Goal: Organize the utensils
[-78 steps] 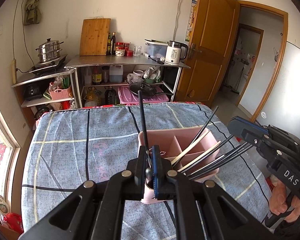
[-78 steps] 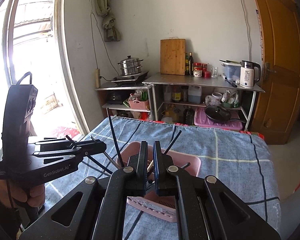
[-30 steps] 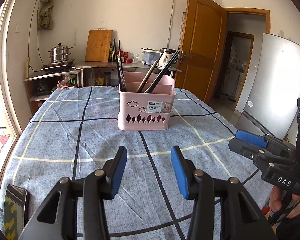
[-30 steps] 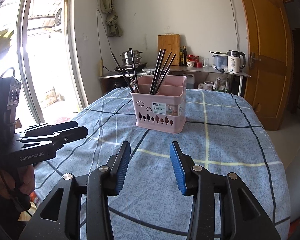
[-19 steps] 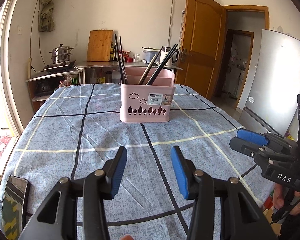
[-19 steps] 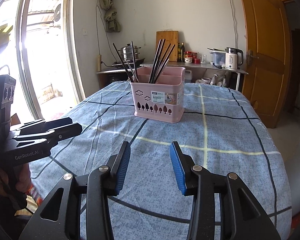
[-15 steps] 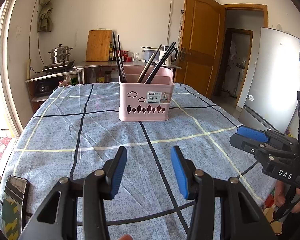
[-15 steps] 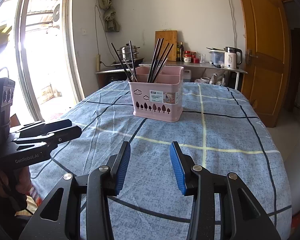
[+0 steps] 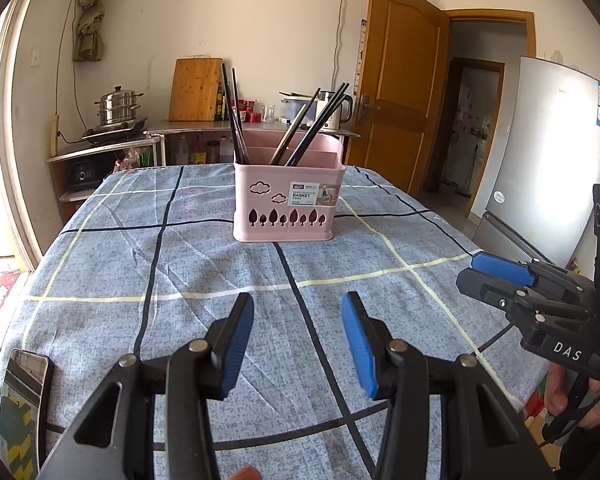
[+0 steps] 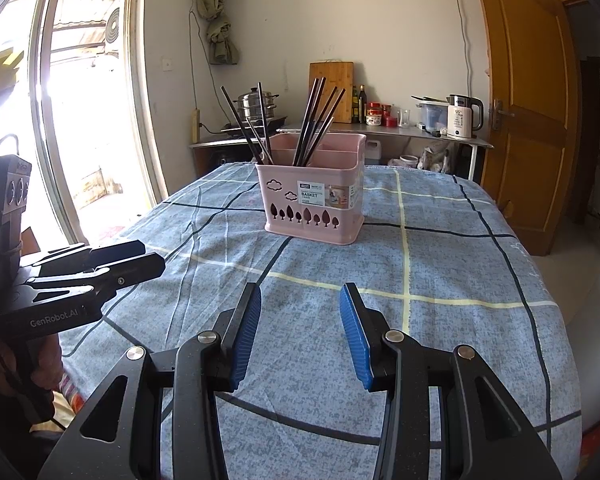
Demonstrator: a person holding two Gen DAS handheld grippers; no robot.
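Pink basket (image 9: 288, 204) stands upright holding dark chopsticks (image 9: 233, 114); both tongs (image 9: 298, 322) gape empty.

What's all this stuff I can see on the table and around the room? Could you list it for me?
basket: one, pink, middle of the table
chopsticks: several, dark, standing in the basket
tablecloth: one, blue checked, covers the table
phone: one, dark, near left table edge
cutting board: one, wooden, leaning on back wall
steamer pot: one, silver, on back shelf
kettle: one, white, on back counter
door: one, brown, right
left claw: black and blue, open, empty
right claw: black and blue, open, empty
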